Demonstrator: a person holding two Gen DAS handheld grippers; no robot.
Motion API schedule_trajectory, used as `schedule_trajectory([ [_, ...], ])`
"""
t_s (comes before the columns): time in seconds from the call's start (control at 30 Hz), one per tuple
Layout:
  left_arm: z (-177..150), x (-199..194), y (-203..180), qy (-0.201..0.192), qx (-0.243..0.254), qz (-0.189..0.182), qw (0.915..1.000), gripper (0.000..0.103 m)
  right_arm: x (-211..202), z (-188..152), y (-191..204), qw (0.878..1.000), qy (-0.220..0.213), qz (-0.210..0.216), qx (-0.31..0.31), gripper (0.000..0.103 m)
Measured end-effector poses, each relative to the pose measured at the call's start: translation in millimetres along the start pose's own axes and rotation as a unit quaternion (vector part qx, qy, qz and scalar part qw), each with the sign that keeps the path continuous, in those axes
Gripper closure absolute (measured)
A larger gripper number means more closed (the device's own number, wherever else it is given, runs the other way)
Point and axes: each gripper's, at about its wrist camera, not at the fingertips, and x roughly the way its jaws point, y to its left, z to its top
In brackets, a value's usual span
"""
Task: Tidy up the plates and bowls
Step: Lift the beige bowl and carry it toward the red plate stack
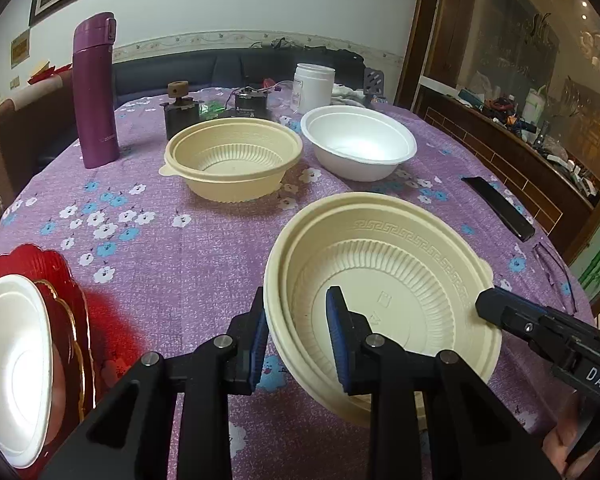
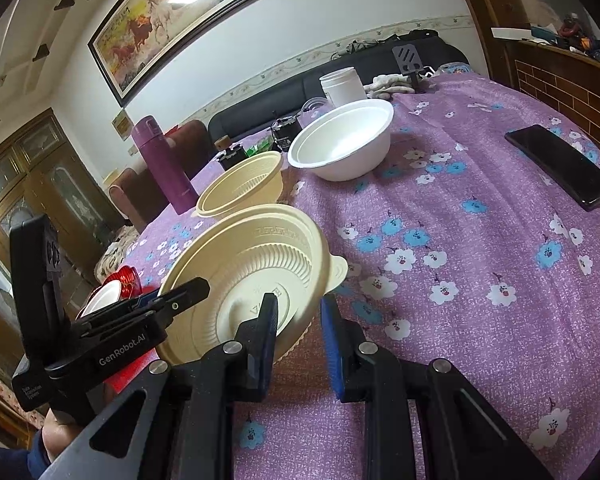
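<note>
A cream ribbed plastic bowl (image 1: 384, 280) is held tilted above the purple tablecloth. My left gripper (image 1: 298, 338) straddles its near rim, one finger outside and one inside. My right gripper (image 2: 298, 334) straddles the opposite rim of the same bowl (image 2: 256, 276) and shows in the left wrist view (image 1: 500, 312). A second cream bowl (image 1: 232, 160) and a white foam bowl (image 1: 360, 142) stand farther back. A white dish (image 1: 12, 364) lies on red plates (image 1: 56, 276) at the left edge.
A purple thermos (image 1: 96, 92), a white jar (image 1: 314, 86) and small dark devices (image 1: 252, 106) stand at the far side. A black phone (image 2: 560, 168) lies at the right. A sofa and cabinets surround the table (image 1: 172, 264).
</note>
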Motion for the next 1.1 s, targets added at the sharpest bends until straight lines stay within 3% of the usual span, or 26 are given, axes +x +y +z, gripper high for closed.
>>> schedule_trajectory([
  [1.1,-3.2,-1.8,-4.7,0.025,0.02,0.029,0.9991,0.076,4.3,-0.1,-3.6,1.0,0.014,0.01,0.009,0.079],
])
